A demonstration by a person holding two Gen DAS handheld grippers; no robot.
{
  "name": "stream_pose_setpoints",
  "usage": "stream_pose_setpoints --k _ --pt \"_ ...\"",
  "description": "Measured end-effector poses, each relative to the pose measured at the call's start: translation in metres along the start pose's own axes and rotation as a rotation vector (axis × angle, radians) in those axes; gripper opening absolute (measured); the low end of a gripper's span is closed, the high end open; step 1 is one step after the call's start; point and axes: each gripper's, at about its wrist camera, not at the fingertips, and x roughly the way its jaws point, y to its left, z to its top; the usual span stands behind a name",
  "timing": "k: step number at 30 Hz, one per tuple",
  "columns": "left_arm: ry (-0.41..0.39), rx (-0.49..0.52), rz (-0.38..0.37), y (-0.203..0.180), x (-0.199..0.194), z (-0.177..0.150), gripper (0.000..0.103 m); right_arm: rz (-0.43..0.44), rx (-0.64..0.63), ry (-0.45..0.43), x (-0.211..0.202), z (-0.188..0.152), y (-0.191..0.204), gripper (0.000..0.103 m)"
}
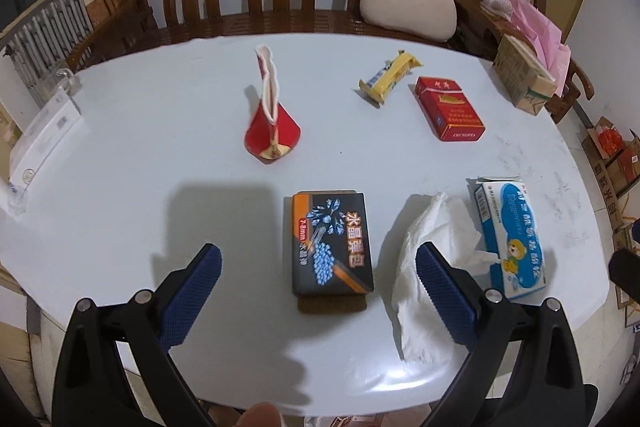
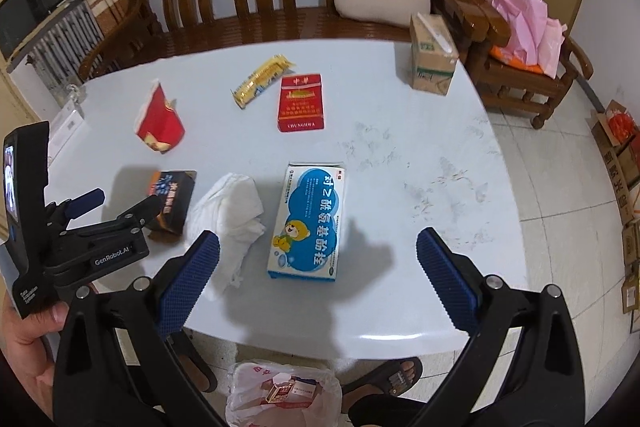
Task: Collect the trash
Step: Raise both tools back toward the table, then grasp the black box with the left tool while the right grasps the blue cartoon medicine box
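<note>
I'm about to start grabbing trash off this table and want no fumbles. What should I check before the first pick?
1. Left gripper open, nothing held: ok.
2. Right gripper open, nothing held: ok.
3. Black box sits between the left gripper's fingers' line: ok.
4. Blue medicine box lies ahead of the right gripper, unobstructed: ok.
5. Crumpled tissue apart from the black box: ok; whether it touches the blue medicine box: cannot tell.
6. Plastic trash bag on the floor below the table edge; mouth open: cannot tell.
</note>
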Motion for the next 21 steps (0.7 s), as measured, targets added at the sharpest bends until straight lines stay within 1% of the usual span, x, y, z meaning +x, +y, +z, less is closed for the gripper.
stream_pose_setpoints --k 6,12,17,21 --pt "0.049 -0.001 0.030 0.000 0.029 0.007 0.095 -0.002 0.028 0.065 0.040 0.013 -0.001 0.096" --pt "0.078 0.005 0.035 0.002 0.048 0.009 0.095 -0.038 0.026 0.124 0.077 0.021 0.001 0.096" --pt "0.096 0.007 0.043 0.003 0.059 0.009 0.095 -0.070 0.038 0.152 0.098 0.022 -0.003 0.096" --pt "0.112 0.015 0.057 0.002 0.069 0.008 0.095 -0.072 0.049 0.184 0.114 0.023 -0.006 0.096"
